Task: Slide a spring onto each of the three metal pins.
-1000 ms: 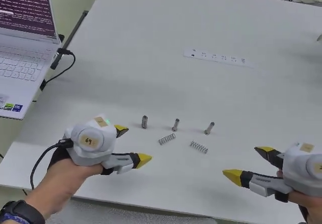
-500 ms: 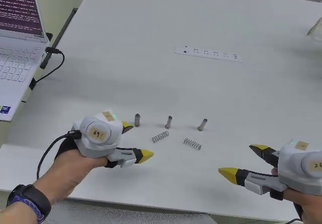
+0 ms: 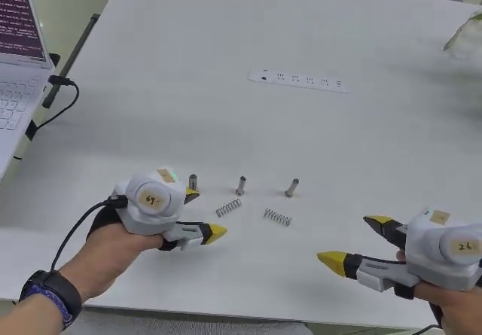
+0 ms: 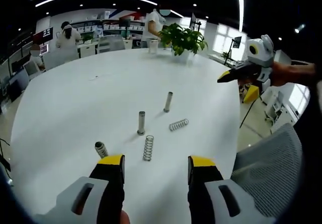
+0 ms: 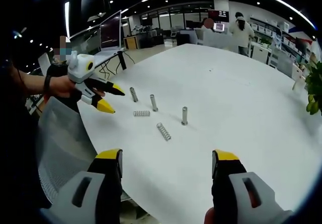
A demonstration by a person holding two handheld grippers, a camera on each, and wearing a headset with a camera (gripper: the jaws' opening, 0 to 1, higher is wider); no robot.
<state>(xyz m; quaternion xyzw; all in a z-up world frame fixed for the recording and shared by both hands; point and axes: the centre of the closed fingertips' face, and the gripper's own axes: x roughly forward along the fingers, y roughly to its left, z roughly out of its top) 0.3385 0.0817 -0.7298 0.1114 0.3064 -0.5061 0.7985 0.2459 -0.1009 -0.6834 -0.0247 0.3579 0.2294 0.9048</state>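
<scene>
White bench, 3 pins upright in a row. Leftmost pin seems to carry a spring (approx. 1 of 3 done). Mid pin & right pin bare. Left spring & right spring lie loose just in front. L gripper, R gripper: fingers spread, empty.

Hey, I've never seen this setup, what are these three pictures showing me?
A person holds a two-jaw gripper in each hand. The wide picture is from a headset camera looking down at the white table; each round picture is from a camera on one gripper, looking along its jaws. The left gripper and right gripper are open, holding nothing. Three metal pins stand there: the leftmost pin seems to wear a fitted spring, the middle pin and right pin are bare. The left spring and right spring lie loose nearby.
</scene>
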